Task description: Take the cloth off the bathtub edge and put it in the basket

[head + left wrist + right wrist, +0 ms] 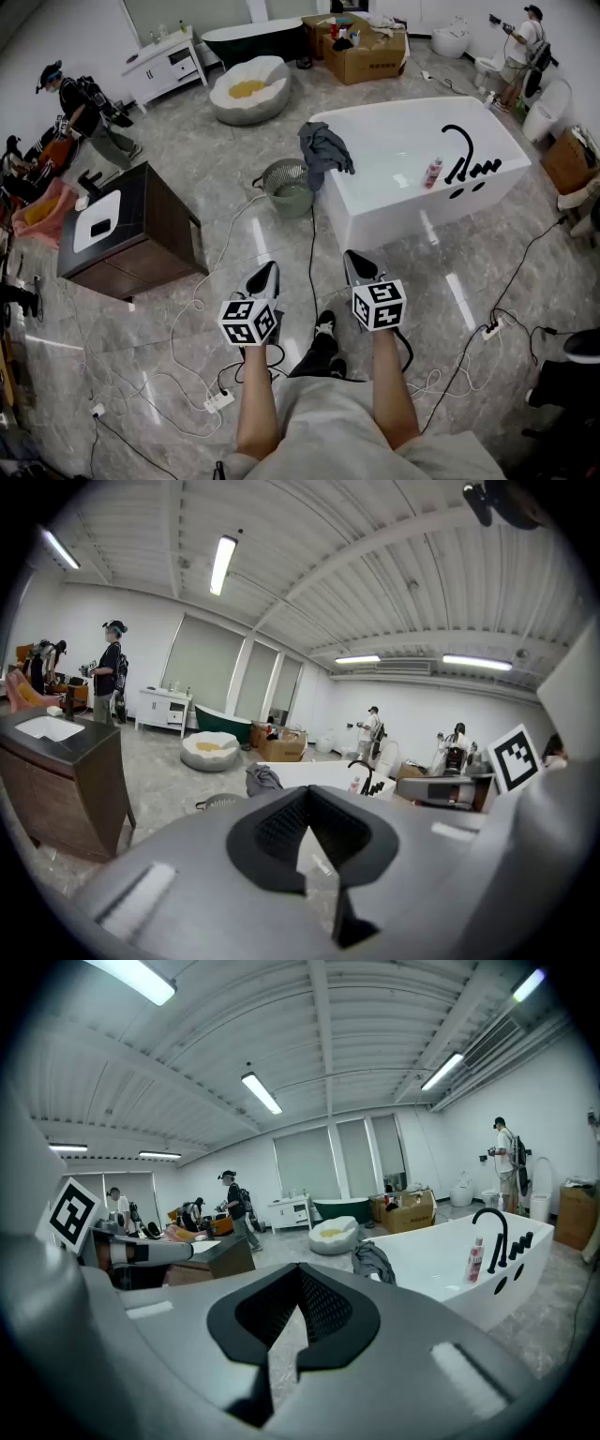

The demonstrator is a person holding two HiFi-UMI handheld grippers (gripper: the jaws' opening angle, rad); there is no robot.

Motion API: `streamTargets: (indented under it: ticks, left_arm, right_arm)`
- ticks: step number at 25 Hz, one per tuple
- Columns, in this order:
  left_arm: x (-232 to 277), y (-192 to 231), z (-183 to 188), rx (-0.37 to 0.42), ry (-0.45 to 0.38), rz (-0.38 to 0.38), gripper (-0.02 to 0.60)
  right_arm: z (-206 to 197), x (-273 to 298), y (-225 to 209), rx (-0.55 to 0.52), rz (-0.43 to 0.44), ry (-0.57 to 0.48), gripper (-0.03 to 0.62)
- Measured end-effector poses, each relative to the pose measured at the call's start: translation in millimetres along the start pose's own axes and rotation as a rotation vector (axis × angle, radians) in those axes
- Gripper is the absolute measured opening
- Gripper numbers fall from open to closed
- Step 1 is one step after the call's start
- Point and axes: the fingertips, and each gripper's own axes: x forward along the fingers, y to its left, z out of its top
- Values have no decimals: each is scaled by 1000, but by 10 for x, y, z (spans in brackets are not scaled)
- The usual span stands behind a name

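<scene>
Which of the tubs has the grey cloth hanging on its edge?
The white rectangular bathtub with the black faucet; the cloth drapes its corner beside the basket.

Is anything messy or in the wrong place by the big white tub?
Yes. A grey cloth hangs crumpled over the corner edge of the bathtub instead of lying in the basket right beside it on the floor. Cables also trail loosely across the floor.
</scene>
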Motion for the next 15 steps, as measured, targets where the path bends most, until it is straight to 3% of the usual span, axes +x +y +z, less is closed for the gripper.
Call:
streamTargets:
  ticks: [4, 8, 15]
  left_arm:
    - [-35, -93, 55, 31, -40, 6, 57]
    - [-91, -130, 44, 125, -48, 34, 58]
    - [-196, -66, 31, 92, -92, 39, 58]
  right_arm:
    - [-15, -113, 30, -23, 14, -2, -5]
    - [-59, -236, -31, -36, -10, 2, -5]
    - [-177, -384, -131, 38, -12, -25, -6]
